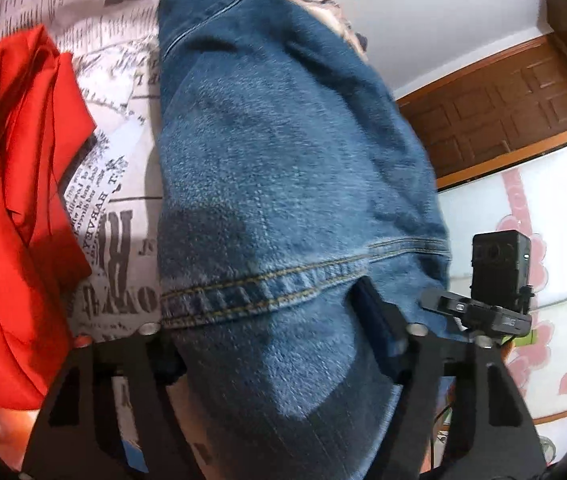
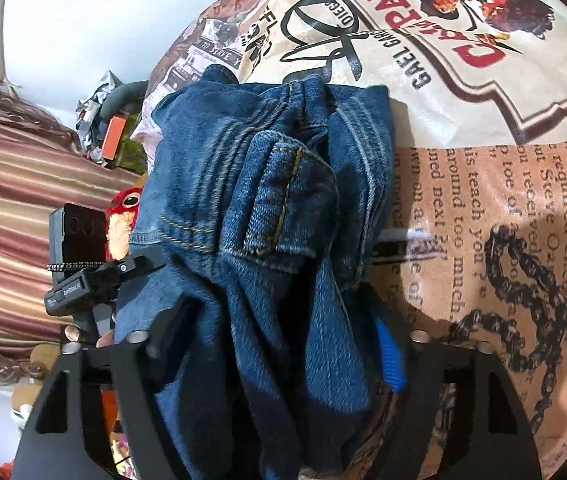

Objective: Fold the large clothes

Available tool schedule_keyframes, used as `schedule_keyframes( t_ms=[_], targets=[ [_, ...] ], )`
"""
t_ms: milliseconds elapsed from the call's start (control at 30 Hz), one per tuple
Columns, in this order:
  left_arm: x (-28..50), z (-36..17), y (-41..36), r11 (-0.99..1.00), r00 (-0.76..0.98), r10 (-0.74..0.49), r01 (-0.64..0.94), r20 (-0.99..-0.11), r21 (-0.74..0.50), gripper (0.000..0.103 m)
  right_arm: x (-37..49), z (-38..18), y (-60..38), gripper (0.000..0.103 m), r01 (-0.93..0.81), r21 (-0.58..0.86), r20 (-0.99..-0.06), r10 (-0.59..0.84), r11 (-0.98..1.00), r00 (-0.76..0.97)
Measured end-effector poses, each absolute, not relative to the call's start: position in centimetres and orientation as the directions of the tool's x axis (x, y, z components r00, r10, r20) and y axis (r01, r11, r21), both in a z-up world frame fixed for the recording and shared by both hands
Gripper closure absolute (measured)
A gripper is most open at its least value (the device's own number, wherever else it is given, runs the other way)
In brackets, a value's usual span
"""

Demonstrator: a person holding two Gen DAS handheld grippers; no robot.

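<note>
Left gripper (image 1: 271,344) clamped on blue jeans (image 1: 283,152), right gripper (image 2: 279,344) clamped on them, printed bedspread (image 2: 483,168) beneath

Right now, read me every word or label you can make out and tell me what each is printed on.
"GAEL GARC", cut off: cream printed bedsheet, upside down.
"CASAPADRE", red, partly cut: same sheet.
"around next too much": its tan panel.
"HARVEY": grey newsprint sheet.
White lettering on the black camera mount: too small.
Blue denim jeans: none.
</note>
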State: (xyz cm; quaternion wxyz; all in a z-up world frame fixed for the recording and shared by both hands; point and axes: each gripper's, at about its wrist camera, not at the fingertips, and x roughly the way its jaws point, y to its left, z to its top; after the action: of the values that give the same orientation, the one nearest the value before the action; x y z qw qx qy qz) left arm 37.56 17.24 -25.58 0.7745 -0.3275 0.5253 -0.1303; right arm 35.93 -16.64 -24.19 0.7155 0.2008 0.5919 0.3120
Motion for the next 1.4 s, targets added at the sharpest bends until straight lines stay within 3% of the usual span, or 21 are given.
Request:
schedule_keyframes(
  t_ms=[100, 200, 400, 700, 867, 1100, 1400],
  targets=[
    [36.9, -23.6, 16.4, 0.753, 0.441, -0.546, -0.114, -0.712, -0.648, 0.051, 35.4, -23.1, -16.4, 0.052, -0.229, 0.635, -0.734, 0.669, 0.738, 0.118],
    [35.9, -21.0, 15.8, 0.778, 0.465, -0.529, -0.068, -0.710, -0.624, 0.055, 34.8, -21.6, -16.1, 0.058, -0.246, 0.619, -0.742, 0.658, 0.746, 0.130],
    [33.8, -15.6, 16.0, 0.781, 0.543, -0.516, -0.019, -0.663, -0.624, 0.055, 33.5, -17.3, -14.5, 0.059, -0.296, 0.594, -0.735, 0.654, 0.748, 0.176],
    [28.2, -7.1, 23.7, 0.793, 0.680, -0.454, 0.014, -0.575, -0.609, 0.055, 31.3, -8.8, -8.3, 0.059, -0.447, 0.550, -0.678, 0.689, 0.706, 0.255],
    [25.3, -4.0, 28.0, 0.822, 0.737, -0.380, -0.008, -0.559, -0.569, 0.055, 31.1, -7.8, -4.4, 0.059, -0.508, 0.553, -0.641, 0.727, 0.661, 0.248],
    [23.2, -6.1, 34.6, 0.817, 0.766, -0.302, -0.098, -0.568, -0.568, 0.055, 32.5, -10.0, 2.7, 0.059, -0.549, 0.566, -0.636, 0.749, 0.615, 0.183],
    [24.9, -15.6, 41.4, 0.786, 0.700, -0.250, -0.256, -0.669, -0.562, 0.055, 36.0, -19.4, 8.0, 0.059, -0.509, 0.601, -0.682, 0.728, 0.616, 0.077]
  ],
)
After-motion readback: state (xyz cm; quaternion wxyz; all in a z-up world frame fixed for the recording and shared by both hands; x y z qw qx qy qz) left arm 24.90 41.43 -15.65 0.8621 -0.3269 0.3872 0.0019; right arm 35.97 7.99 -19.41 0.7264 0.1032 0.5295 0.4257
